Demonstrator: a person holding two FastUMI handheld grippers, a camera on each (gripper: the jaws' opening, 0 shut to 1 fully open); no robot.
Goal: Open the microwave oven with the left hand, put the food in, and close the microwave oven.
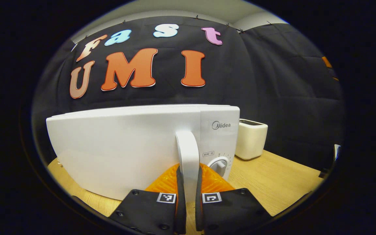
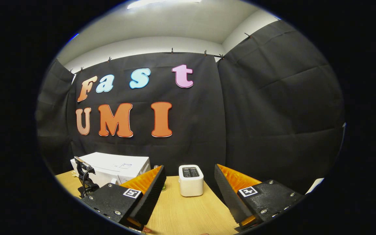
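Observation:
The white microwave [image 1: 119, 147] stands on the wooden table with its door front close before me in the left gripper view. Its upright white handle [image 1: 187, 147] runs down between the fingers of my left gripper [image 1: 189, 173], and both fingers press on its sides. A round dial [image 1: 219, 163] sits just right of the handle. In the right gripper view the microwave [image 2: 116, 169] is at the far left, with the left gripper's body [image 2: 84, 178] in front of it. My right gripper [image 2: 189, 169] hovers over the table, open, with nothing between its fingers.
A small cream toaster [image 1: 250, 138] stands right of the microwave, against the black cloth wall; in the right gripper view the toaster [image 2: 191, 180] is straight ahead, beyond the fingers. Bare wooden table [image 2: 181, 212] lies between the right gripper and the toaster.

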